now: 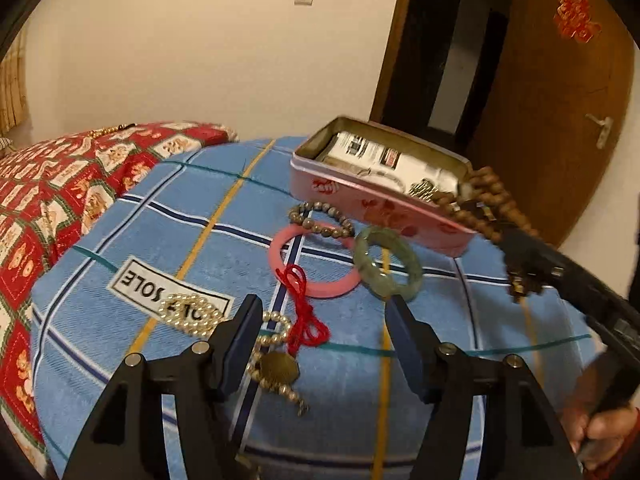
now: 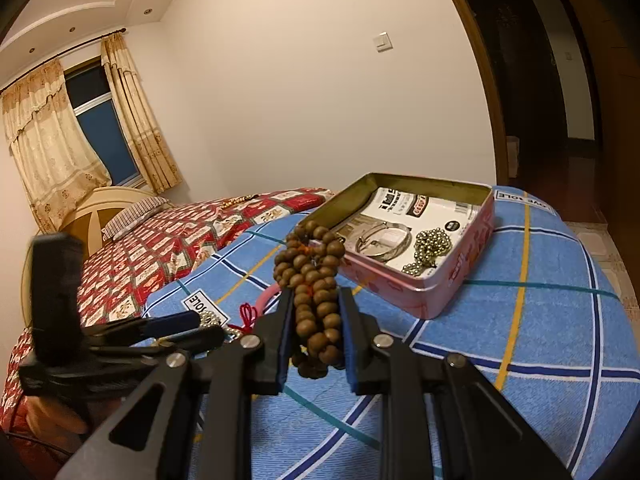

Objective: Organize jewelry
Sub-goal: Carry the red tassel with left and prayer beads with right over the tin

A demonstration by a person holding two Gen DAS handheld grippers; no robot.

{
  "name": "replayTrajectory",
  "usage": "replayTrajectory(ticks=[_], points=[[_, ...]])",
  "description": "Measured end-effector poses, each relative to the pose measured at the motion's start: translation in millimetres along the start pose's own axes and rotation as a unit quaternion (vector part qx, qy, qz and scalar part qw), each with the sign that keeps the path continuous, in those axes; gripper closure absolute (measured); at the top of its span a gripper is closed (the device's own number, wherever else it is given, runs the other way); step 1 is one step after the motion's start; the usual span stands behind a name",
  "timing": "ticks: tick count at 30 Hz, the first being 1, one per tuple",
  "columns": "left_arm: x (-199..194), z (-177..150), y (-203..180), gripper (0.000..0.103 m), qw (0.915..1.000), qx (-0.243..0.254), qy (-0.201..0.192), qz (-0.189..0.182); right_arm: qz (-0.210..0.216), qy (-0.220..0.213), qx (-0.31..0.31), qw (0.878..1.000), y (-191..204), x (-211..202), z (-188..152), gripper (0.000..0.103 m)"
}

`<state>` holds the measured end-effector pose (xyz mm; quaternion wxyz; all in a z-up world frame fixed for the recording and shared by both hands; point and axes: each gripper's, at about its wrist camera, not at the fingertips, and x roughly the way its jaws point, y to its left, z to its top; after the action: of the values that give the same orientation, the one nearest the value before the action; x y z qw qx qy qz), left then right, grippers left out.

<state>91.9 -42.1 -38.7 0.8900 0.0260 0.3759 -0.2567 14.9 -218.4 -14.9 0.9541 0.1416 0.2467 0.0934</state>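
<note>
At the far left of the left wrist view a red patterned quilt [image 1: 60, 200] is seen, and beside it the blue checked blanket [image 1: 160, 232] on which the loose jewelry is spread. On that blanket, from left to right, lie a coiled pearl strand [image 1: 188, 314], a red knotted cord [image 1: 306, 320], a brass pendant [image 1: 278, 368] on pale beads, a pink bangle [image 1: 312, 264], a dull-beaded bracelet [image 1: 320, 220] laid across the bangle's far edge, and a mottled green jade bangle [image 1: 386, 264] touching the pink one. The left gripper [image 1: 324, 340] is held above these with its jaws standing well apart and nothing between them. Behind the bangles sits the open pink tin [image 1: 360, 196], in which a printed card, a silver bangle [image 2: 380, 240] and a heap of small metal beads [image 2: 432, 250] are already stored. Furthest right, the right gripper [image 2: 314, 332] is closed narrowly on a bundled string of brown wooden beads [image 2: 310, 280], the loops bunched upright between the blue pads and raised just short of the tin's near corner. The step in hand is judged to be the delivery of this string into the tin; it would best be done by the bundle being carried fully over the rim and lowered toward the bare part of the card before the jaws are eased apart, so that no loop is left draped over the wall. The beads are matte, round and of even size, threaded closely, with a fleck of orange-red cord visible near the top
</note>
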Motion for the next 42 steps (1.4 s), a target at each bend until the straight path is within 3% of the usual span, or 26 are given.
replayTrajectory(ticks=[4, 6, 7, 9, 11, 14, 17, 23, 28, 33, 37, 42], points=[[20, 1, -4, 0.043, 0.9992, 0.019, 0.021, 0.029, 0.001, 0.003, 0.005, 1.0, -2, 2, 1, 0.078], [27, 0, -5, 0.071, 0.9985, 0.024, 0.04, 0.029, 0.001, 0.004, 0.007, 1.0, -3, 2, 1, 0.078], [29, 0, -5, 0.073, 0.9982, 0.027, 0.04, 0.035, 0.001, 0.004, 0.008, 1.0, -4, 2, 1, 0.078], [34, -1, -1, 0.089, 0.9975, 0.021, 0.054, 0.04, 0.0, 0.005, 0.008, 1.0, -4, 3, 1, 0.078], [33, -1, 4, 0.096, 0.9982, 0.01, 0.05, 0.033, -0.001, 0.005, 0.009, 1.0, -5, 3, 1, 0.079], [23, 1, 6, 0.097, 0.9994, -0.003, 0.026, 0.024, -0.002, -0.001, 0.01, 1.0, -5, 1, 2, 0.078], [-2, 3, 7, 0.097, 0.9994, -0.022, -0.026, -0.002, -0.003, -0.007, 0.009, 1.0, -6, -2, 2, 0.079], [-49, 1, 0, 0.097, 0.9907, -0.037, -0.116, -0.061, -0.005, -0.024, 0.005, 1.0, -5, -7, 3, 0.078], [-63, 17, -12, 0.097, 0.9818, -0.033, -0.159, -0.097, -0.011, -0.04, 0.006, 0.999, -6, -12, 5, 0.078], [-62, 40, -24, 0.097, 0.9775, -0.016, -0.179, -0.111, -0.022, -0.052, 0.014, 0.998, -12, -16, 22, 0.078], [-51, 63, -33, 0.097, 0.9766, -0.001, -0.186, -0.109, -0.049, -0.086, 0.017, 0.995, -29, -15, 53, 0.078], [-18, 94, -45, 0.097, 0.9791, 0.01, -0.176, -0.102, -0.059, -0.087, 0.038, 0.994, -54, 14, 81, 0.078]])
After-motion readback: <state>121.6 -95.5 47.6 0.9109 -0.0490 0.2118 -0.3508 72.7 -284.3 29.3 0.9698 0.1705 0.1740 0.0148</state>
